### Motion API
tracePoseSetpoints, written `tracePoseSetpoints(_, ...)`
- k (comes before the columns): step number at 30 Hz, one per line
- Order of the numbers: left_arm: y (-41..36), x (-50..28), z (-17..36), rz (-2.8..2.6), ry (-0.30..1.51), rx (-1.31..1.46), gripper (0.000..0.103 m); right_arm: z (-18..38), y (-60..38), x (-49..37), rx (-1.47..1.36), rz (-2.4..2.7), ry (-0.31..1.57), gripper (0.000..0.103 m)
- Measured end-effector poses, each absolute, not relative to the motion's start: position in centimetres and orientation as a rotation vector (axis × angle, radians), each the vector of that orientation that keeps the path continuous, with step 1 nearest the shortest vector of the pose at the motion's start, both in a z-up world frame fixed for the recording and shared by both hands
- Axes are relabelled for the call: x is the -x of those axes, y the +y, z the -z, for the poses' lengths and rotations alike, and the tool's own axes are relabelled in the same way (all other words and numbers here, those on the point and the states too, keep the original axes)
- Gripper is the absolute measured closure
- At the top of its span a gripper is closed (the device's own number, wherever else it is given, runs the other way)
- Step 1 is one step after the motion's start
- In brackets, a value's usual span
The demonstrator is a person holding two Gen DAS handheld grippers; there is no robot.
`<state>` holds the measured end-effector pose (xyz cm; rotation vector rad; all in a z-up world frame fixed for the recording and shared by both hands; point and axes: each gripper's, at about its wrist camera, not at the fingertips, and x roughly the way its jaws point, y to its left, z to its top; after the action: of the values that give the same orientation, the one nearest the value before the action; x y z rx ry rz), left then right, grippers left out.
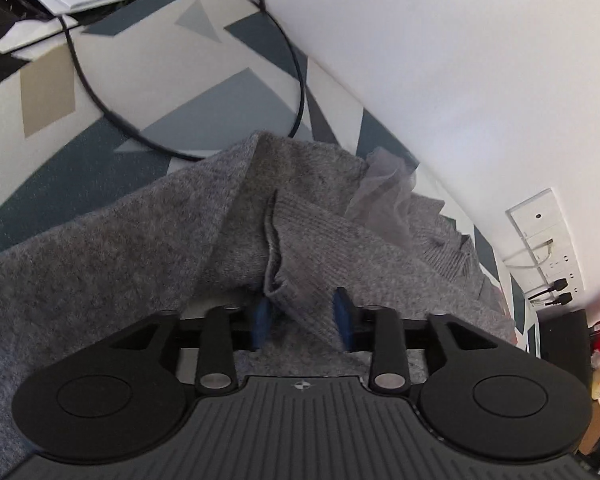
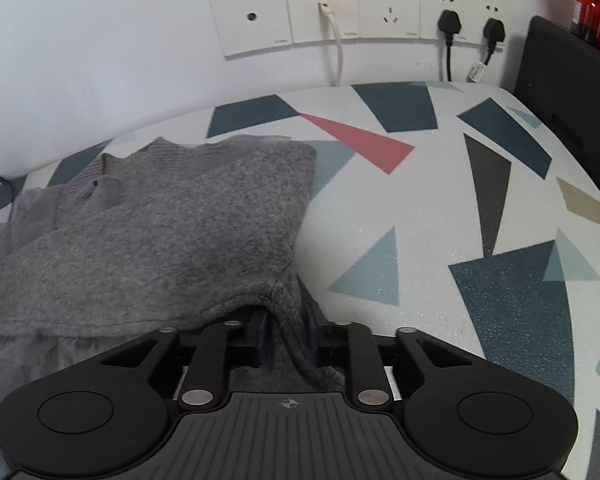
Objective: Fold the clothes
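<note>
1. a grey knitted sweater [image 2: 172,224] lies on the patterned surface [image 2: 420,208], bunched toward the wall with the sockets [image 2: 356,12]. the near part is already doubled over, and one ribbed sleeve [image 1: 320,248] lies across the body.

2. the left tool [image 1: 302,316] is parted, its blue pads standing on either side of a fold of the ribbed sleeve. the knit sits between them, but the pads look apart from it, so i take it as released rather than clamped.

3. the right tool [image 2: 286,330] is much narrower, with the thick folded edge of the sweater running between its pads. it looks pinched there, though the pads are mostly hidden by cloth, so i cannot be sure how firm the hold is.

4. the sweater looks soft, thick and floppy. it will sag and drag instead of keeping a shape, and the fuzzy knit should give good friction, so slipping seems unlikely.

5. a thin gauzy piece [image 1: 384,196] near the collar looks flimsy and could snag, so it is best left alone.

6. the best places to take hold look like the ribbed cuff and the hem, where the knit is dense; a pinch in the loose middle would only lift a peak.

7. a black cable [image 1: 296,64] lies on the surface just beyond the sweater and could catch a swung sleeve.
</note>
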<state>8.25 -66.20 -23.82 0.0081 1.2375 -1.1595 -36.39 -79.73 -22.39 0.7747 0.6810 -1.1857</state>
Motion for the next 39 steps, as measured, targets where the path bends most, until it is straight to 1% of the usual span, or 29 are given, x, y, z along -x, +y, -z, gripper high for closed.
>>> tracePoseSetpoints(1, -66.2, -8.1, 23.5, 1.161, 1.218, -0.016, 0.045, 21.9, -79.6, 36.4, -0.766, 1.168, 0.675, 0.074)
tracePoseSetpoints(2, -66.2, -7.8, 23.2, 1.162, 1.195, -0.027, 0.041, 21.4, -79.4, 36.4, -0.754, 1.155, 0.668, 0.069)
tracePoseSetpoints(6, -66.5, -7.8, 22.6, 1.144, 1.204, -0.026, 0.034, 19.4, -78.6, 36.3, -0.713, 1.144, 0.63, 0.058)
tracePoseSetpoints(7, -66.6, -7.9, 22.4, 1.142, 1.204, -0.053, 0.029, 19.1, -78.6, 36.3, -0.716, 1.143, 0.618, 0.054)
tracePoseSetpoints(8, -66.7, -8.0, 22.1, 1.141, 1.202, -0.098, 0.026, 18.9, -78.6, 36.2, -0.719, 1.14, 0.613, 0.05)
tracePoseSetpoints(10, -65.8, -7.7, 21.0, 1.158, 1.127, -0.226, 0.026, 18.6, -78.5, 36.0, -0.724, 1.136, 0.605, 0.048)
tracePoseSetpoints(11, -64.9, -7.4, 20.2, 1.166, 1.071, -0.285, 0.022, 18.7, -78.3, 35.7, -0.721, 1.135, 0.608, 0.044)
tracePoseSetpoints(12, -63.8, -7.6, 19.7, 1.157, 1.039, -0.314, 0.018, 18.9, -78.0, 35.3, -0.711, 1.131, 0.613, 0.042)
tracePoseSetpoints(13, -62.7, -7.9, 19.4, 1.141, 1.02, -0.328, 0.011, 19.0, -77.7, 35.0, -0.7, 1.127, 0.618, 0.04)
tracePoseSetpoints(14, -61.5, -8.2, 19.0, 1.124, 1.002, -0.342, 0.009, 19.2, -77.3, 34.6, -0.687, 1.126, 0.626, 0.038)
tracePoseSetpoints(18, -56.9, -10.5, 19.3, 1.045, 1.101, -0.283, 0.009, 20.3, -75.8, 32.5, -0.651, 1.122, 0.68, 0.035)
tracePoseSetpoints(22, -53.7, -10.6, 20.5, 0.99, 1.178, -0.281, 0.009, 21.1, -75.0, 30.5, -0.654, 1.088, 0.708, 0.031)
tracePoseSetpoints(25, -52.2, -9.5, 21.5, 0.981, 1.239, -0.344, 0.009, 21.4, -74.6, 28.9, -0.638, 1.085, 0.736, 0.031)
tracePoseSetpoints(27, -51.7, -8.1, 21.8, 1.008, 1.206, -0.438, 0.009, 21.4, -74.3, 28.0, -0.641, 1.081, 0.739, 0.031)
tracePoseSetpoints(30, -51.9, -5.4, 22.4, 1.048, 1.066, -0.628, 0.009, 21.2, -73.9, 26.9, -0.647, 1.065, 0.737, 0.031)
tracePoseSetpoints(31, -52.0, -4.7, 22.8, 1.062, 1.033, -0.681, 0.011, 21.2, -73.8, 26.6, -0.643, 1.062, 0.742, 0.031)
tracePoseSetpoints(32, -52.0, -4.5, 23.0, 1.072, 1.02, -0.701, 0.018, 21.1, -73.6, 26.2, -0.636, 1.059, 0.747, 0.031)
tracePoseSetpoints(34, -51.8, -4.5, 23.1, 1.085, 1.008, -0.711, 0.02, 20.9, -73.2, 25.6, -0.621, 1.055, 0.751, 0.031)
tracePoseSetpoints(36, -51.6, -4.6, 23.1, 1.096, 1.005, -0.709, 0.025, 20.7, -72.9, 25.3, -0.612, 1.055, 0.751, 0.031)
tracePoseSetpoints(37, -51.5, -4.9, 23.0, 1.099, 1.013, -0.694, 0.035, 20.5, -72.8, 25.2, -0.612, 1.057, 0.75, 0.031)
tracePoseSetpoints(38, -51.4, -5.2, 22.9, 1.102, 1.021, -0.68, 0.048, 20.3, -72.7, 25.2, -0.614, 1.062, 0.748, 0.031)
tracePoseSetpoints(39, -51.4, -5.5, 22.8, 1.106, 1.026, -0.676, 0.053, 20.1, -72.6, 25.2, -0.616, 1.066, 0.747, 0.031)
